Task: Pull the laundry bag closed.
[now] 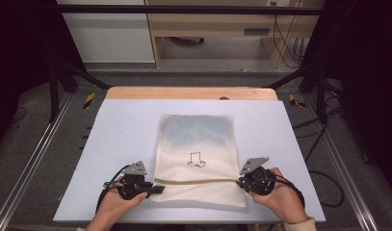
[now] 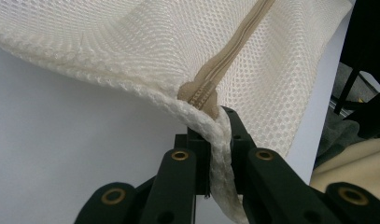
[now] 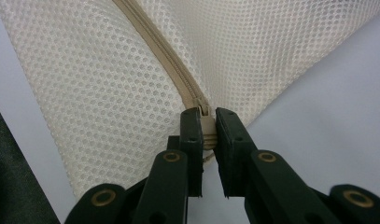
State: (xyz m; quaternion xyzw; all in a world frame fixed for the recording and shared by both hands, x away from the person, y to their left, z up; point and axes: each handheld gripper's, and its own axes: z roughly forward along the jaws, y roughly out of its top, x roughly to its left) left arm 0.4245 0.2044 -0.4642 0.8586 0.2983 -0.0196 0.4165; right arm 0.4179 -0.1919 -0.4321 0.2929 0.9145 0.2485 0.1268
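Left gripper (image 1: 152,188) clamps the mesh bag's (image 1: 198,144) corded edge; right gripper (image 1: 241,182) pinches the zipper (image 1: 198,181) pull, which may slip free if tugged hard.

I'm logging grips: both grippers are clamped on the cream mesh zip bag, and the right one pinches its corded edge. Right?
Not quite. The right gripper pinches the end of the beige zipper, as the right gripper view shows. The left gripper holds the corded edge of the cream mesh zip bag.
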